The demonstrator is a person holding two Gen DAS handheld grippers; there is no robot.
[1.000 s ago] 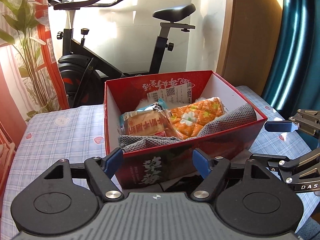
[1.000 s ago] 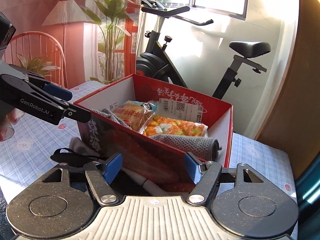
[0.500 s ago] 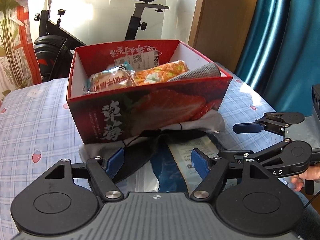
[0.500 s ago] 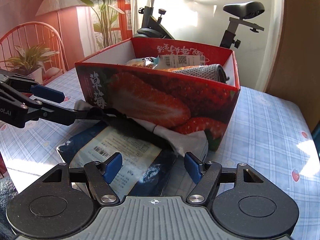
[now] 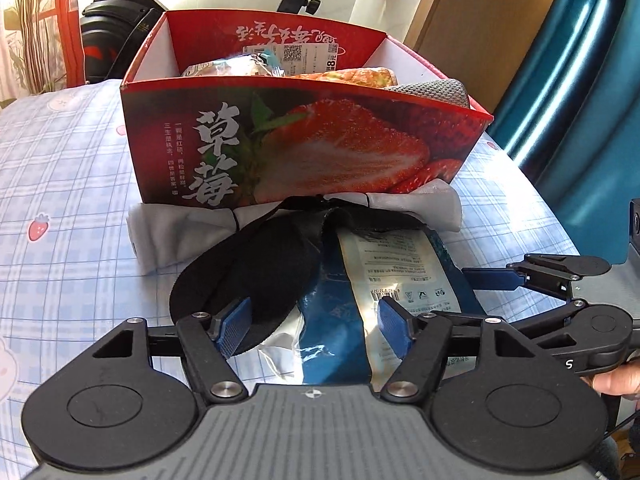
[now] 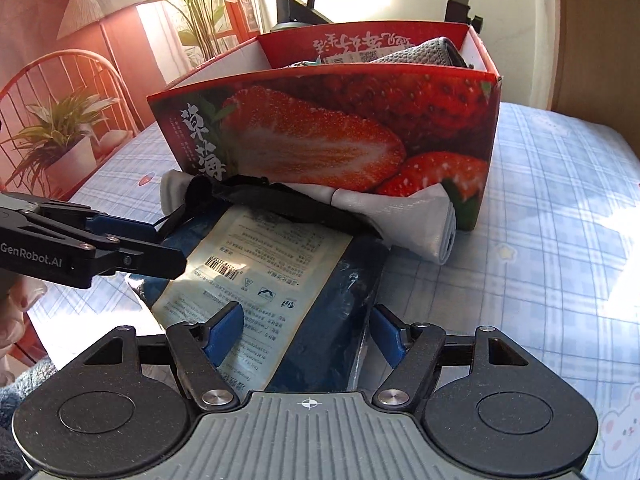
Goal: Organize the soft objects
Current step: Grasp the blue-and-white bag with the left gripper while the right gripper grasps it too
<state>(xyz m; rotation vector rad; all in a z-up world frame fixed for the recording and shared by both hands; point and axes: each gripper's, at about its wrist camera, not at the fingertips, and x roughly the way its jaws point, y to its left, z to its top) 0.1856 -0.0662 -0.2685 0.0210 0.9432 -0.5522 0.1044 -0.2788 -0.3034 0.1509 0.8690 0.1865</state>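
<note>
A red strawberry box (image 5: 296, 140) (image 6: 340, 132) stands on the table and holds bread packs (image 5: 236, 66) and a grey towel (image 5: 432, 90). In front of it lie a folded grey cloth (image 5: 416, 204) (image 6: 404, 212), a black eye mask (image 5: 256, 264) (image 6: 248, 194) and a blue snack pack (image 5: 384, 264) (image 6: 280, 264). My left gripper (image 5: 314, 328) is open, low over the eye mask and the pack's near end. My right gripper (image 6: 306, 334) is open with the pack's near end between its fingers.
The table has a blue checked cloth (image 5: 60, 184) (image 6: 560, 208). An exercise bike (image 5: 116, 20) stands behind the box. A blue curtain (image 5: 580, 80) hangs at the right, and a chair with a potted plant (image 6: 60, 136) stands at the left.
Both grippers have drawn back from the box and dropped low. The cloth, eye mask and blue pack in front of the box have come into view beneath them.
</note>
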